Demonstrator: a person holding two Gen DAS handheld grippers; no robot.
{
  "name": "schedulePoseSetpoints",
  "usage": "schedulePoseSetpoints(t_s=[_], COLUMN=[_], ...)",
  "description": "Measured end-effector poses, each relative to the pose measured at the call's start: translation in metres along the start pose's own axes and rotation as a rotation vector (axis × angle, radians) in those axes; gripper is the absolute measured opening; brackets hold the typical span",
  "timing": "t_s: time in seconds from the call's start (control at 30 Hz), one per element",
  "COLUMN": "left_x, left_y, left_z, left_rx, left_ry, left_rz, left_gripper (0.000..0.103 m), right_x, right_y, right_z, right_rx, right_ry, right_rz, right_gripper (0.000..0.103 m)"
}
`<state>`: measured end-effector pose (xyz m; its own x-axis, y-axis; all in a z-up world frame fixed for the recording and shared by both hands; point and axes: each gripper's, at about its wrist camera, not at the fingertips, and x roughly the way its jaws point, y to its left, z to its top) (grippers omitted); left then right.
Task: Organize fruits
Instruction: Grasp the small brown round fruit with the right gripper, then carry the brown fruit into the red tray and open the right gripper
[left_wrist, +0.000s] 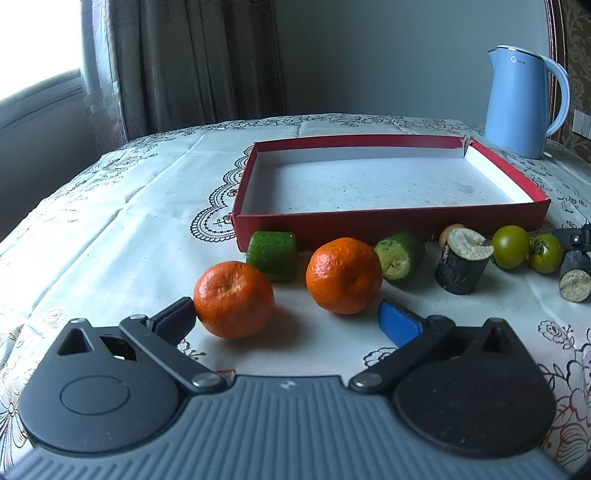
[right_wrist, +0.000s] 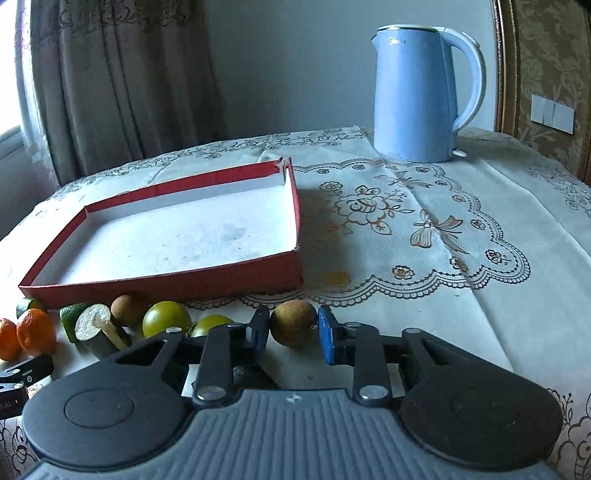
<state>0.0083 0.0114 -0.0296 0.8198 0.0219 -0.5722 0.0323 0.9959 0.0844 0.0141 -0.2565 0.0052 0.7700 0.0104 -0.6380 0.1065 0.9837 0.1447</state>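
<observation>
Clamped between the pads of my right gripper (right_wrist: 293, 329), low in the middle of the right wrist view, is a small brown round fruit (right_wrist: 293, 323), sitting on the tablecloth (right_wrist: 461, 295) just in front of the red box (right_wrist: 184, 284). My left gripper (left_wrist: 286, 317) has its jaws wide apart near the bottom of its own view, one pad touching or just beside the nearer orange (left_wrist: 233, 299), gripping nothing. I judge the job barely begun: the box, across the upper middle of both views, holds nothing, and every piece lies in a row along its front wall. Counting: two oranges, the second (left_wrist: 343, 275) at centre; two green cut chunks (left_wrist: 272, 254); two dark-skinned cut stalk pieces (left_wrist: 461, 260); two green tomatoes (left_wrist: 511, 246); two brown round fruits, the other (right_wrist: 123, 309) at lower left. All ten remain outside. One blue kettle (right_wrist: 417, 96) stands at upper right.
</observation>
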Motion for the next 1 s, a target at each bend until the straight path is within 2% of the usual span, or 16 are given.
schedulePoseSetpoints(t_s=[0.2,0.33,0.7,0.9,1.0], left_x=[0.000,0.000,0.000,0.000,0.000], left_y=[0.000,-0.001,-0.001,-0.002,-0.003], left_z=[0.000,0.000,0.000,-0.001,-0.001], left_rx=[0.005,0.006,0.008,0.012,0.014], left_ry=[-0.002,-0.003,-0.003,-0.003,-0.002], left_rz=[0.004,0.004,0.006,0.009,0.010], left_gripper=[0.103,0.103,0.103,0.103,0.103], right_x=[-0.021,-0.014,0.055,0.074,0.077], right_y=[0.006,0.019,0.058,0.066,0.074], right_z=[0.015,0.038,0.060,0.060,0.060], right_rx=[-0.022,-0.076,-0.167,-0.188,-0.227], right_ry=[-0.114,-0.151,-0.058,-0.011,0.002], right_rz=[0.002,0.002,0.018,0.016,-0.024], right_gripper=[0.028,0.028,0.028,0.028,0.028])
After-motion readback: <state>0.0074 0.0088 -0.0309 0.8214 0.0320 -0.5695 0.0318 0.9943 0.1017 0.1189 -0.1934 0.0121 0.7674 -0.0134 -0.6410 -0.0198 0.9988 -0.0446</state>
